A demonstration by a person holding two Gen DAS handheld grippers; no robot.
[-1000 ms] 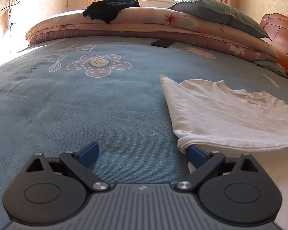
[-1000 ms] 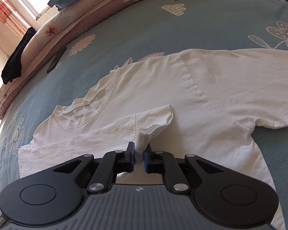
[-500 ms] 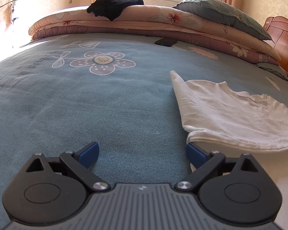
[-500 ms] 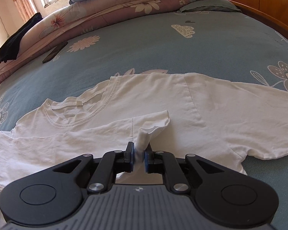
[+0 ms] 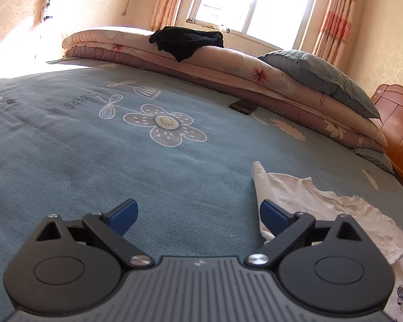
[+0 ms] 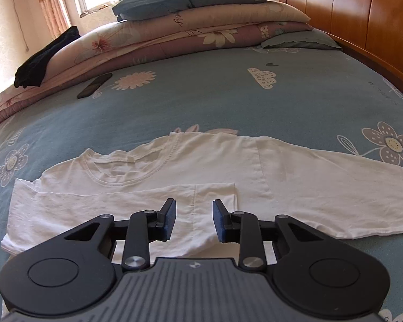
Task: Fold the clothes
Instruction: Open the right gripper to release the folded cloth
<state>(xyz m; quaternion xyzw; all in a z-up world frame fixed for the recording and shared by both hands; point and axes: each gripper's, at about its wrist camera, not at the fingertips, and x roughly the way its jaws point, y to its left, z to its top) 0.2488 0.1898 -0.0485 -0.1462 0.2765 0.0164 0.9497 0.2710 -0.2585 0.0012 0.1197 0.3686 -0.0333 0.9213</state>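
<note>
Blue-grey woven bedspread with flower print (image 5: 67,161): word "FLOWERS" printed in dark capitals, seen upside down in left wrist view, beside outline dragonfly and large petalled flower. Same bedspread in right wrist view: faint dark lettering near right edge, and pale lettering at left edge, both unreadable. Folded beige quilt in stacked bedding (image 6: 228,13): dark cursive script on side, too distorted to read. Small emblem on grey ribbed gripper housing in both views, no letters.

white shirt (image 6: 137,201) – right sleeve cut by frame edge, near hem behind gripper (image 6: 193,220)
</note>
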